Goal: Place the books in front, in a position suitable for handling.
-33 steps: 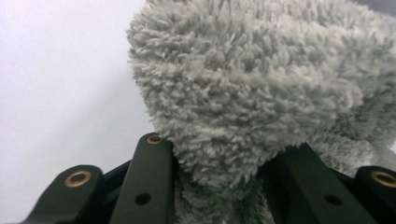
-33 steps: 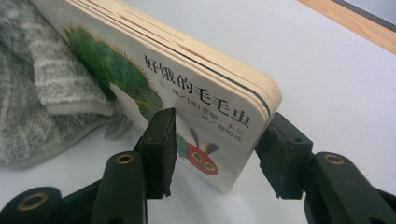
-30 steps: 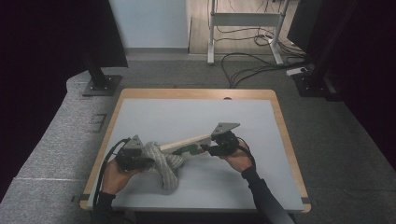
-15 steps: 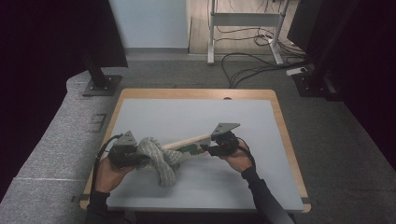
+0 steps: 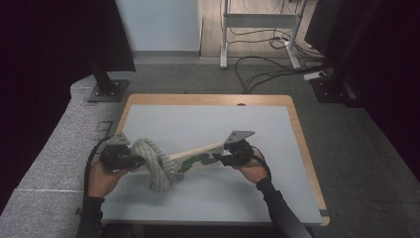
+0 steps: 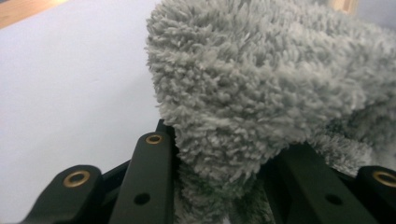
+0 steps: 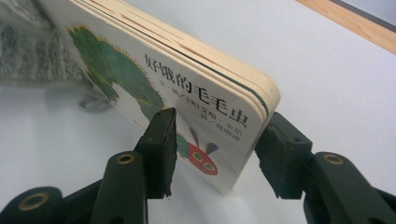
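High view counts one board book (image 5: 195, 157), one grey fluffy towel (image 5: 153, 166), two grippers and two hands over a single surface (image 5: 208, 124). Taking the book as landmark: the right gripper (image 5: 224, 158) clamps its near-right end, the fingers (image 7: 161, 144) pressed against front cover and back, holding it tilted off the surface; the towel wraps the book's far-left end, and the left gripper (image 5: 132, 159) sits just beyond that, its fingers (image 6: 152, 182) closed narrow on a fold of the pile. The book is thick, with pale cardboard page edges, a white cover, a green caterpillar with a red face, and black Chinese characters. The towel is grey, long-piled and bunched, one end hanging down to the surface below the book. The surface is pale blue-grey with a wooden rim (image 5: 299, 139). Beyond the book lie grey carpet (image 5: 346, 148), a black stand base (image 5: 106, 89), a white frame (image 5: 257, 29) and loose cables (image 5: 267, 69) on the floor, with dark curtains at either side.
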`<state>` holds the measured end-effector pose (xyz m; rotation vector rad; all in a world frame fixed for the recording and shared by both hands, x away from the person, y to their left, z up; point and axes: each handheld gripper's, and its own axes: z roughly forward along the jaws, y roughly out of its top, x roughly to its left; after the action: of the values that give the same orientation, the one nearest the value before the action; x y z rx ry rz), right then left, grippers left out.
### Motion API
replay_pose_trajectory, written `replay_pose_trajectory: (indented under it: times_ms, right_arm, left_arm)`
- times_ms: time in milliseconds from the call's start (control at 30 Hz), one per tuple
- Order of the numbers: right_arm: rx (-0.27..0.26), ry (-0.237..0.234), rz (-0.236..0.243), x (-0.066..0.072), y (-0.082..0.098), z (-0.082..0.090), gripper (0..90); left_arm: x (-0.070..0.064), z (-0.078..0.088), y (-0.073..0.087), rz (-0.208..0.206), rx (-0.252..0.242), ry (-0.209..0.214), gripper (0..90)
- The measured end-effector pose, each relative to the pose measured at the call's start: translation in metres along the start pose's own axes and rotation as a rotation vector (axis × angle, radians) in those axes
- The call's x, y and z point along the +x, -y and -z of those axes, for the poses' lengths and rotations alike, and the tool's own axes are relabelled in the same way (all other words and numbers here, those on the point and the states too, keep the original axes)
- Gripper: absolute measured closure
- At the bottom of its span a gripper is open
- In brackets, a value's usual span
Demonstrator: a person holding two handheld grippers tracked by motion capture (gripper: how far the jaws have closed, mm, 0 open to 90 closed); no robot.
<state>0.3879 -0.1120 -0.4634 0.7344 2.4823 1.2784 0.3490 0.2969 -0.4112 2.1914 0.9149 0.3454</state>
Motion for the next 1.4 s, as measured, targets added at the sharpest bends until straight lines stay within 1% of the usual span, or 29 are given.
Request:
replay_pose_trajectory:
  times_ms: [133, 233, 367, 500, 600, 800, 967, 1133, 1233, 1333, 1400]
  right_arm:
    - [0.001, 0.001, 0.001, 0.0, 0.0, 0.0, 48.6]
    - [0.003, 0.001, 0.002, 0.0, -0.001, 0.0, 48.6]
    - [0.004, 0.0, 0.002, 0.0, -0.001, 0.0, 48.7]
    - [0.003, -0.001, 0.002, 0.0, 0.0, 0.0, 48.8]
    - [0.002, 0.0, 0.002, 0.0, 0.0, 0.0, 48.8]
    - [0.0, -0.004, 0.0, 0.0, 0.0, 0.001, 48.8]
    - [-0.004, -0.005, 0.001, 0.0, 0.001, 0.001, 49.0]
    - [-0.005, -0.006, -0.002, 0.0, 0.002, 0.002, 49.1]
    - [-0.006, -0.007, -0.003, 0.001, 0.002, 0.002, 49.1]
    - [-0.005, -0.005, -0.004, 0.001, 0.002, 0.002, 49.1]
    - [-0.004, -0.003, -0.003, 0.001, 0.001, 0.001, 49.0]
  left_arm:
    - [0.01, 0.005, -0.006, 0.012, 0.011, -0.033, 69.8]
    - [0.017, 0.008, -0.011, 0.009, 0.02, -0.057, 69.8]
    - [0.025, 0.011, -0.019, 0.033, 0.007, -0.086, 69.9]
    - [0.031, 0.009, -0.024, 0.049, -0.002, -0.099, 69.9]
    - [0.033, -0.001, -0.024, 0.06, 0.007, -0.107, 69.7]
    - [0.036, -0.026, -0.019, 0.085, 0.036, -0.094, 69.2]
    - [0.037, -0.051, -0.009, 0.092, 0.08, -0.083, 67.8]
    - [0.039, -0.074, 0.003, 0.108, 0.117, -0.066, 66.2]
    - [0.04, -0.087, 0.011, 0.126, 0.142, -0.052, 64.6]
    - [0.042, -0.093, 0.016, 0.136, 0.152, -0.052, 62.0]
    - [0.044, -0.091, 0.016, 0.146, 0.145, -0.057, 57.7]
